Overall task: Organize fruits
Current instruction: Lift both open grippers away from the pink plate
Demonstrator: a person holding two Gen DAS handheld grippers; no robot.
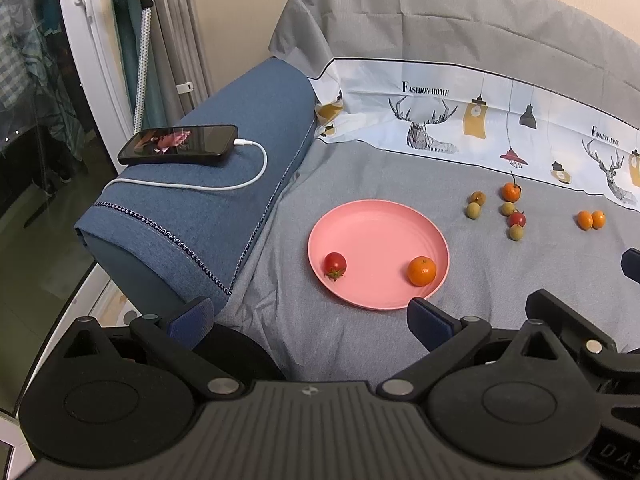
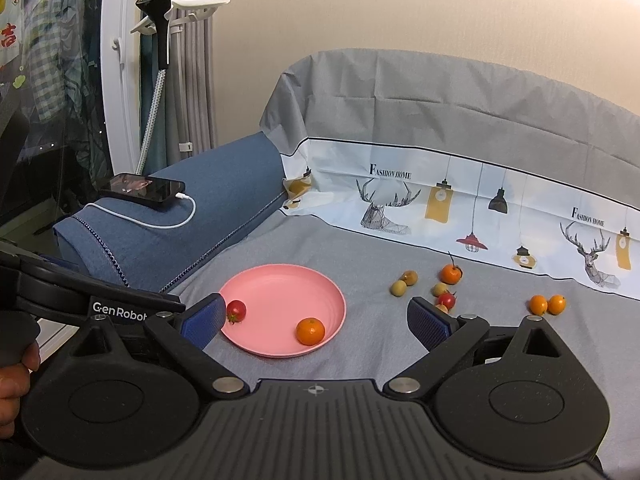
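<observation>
Right wrist view: a plate (image 2: pixel 280 276) on the grey sheet (image 2: pixel 360 360) holds one tomato (image 2: pixel 236 311) and one orange (image 2: pixel 310 331); other fruits (image 2: pixel 444 290) lie loose right of the plate. Round, they show no long axis. Sorting seems barely begun. Right gripper (image 2: pixel 316 320) and left gripper (image 1: pixel 310 320) hover near the plate, jaws spread and empty; next, I judge, reach right for a fruit.

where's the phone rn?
The phone lies on the blue sofa armrest, left of the pink plate, charging cable plugged in.
</observation>
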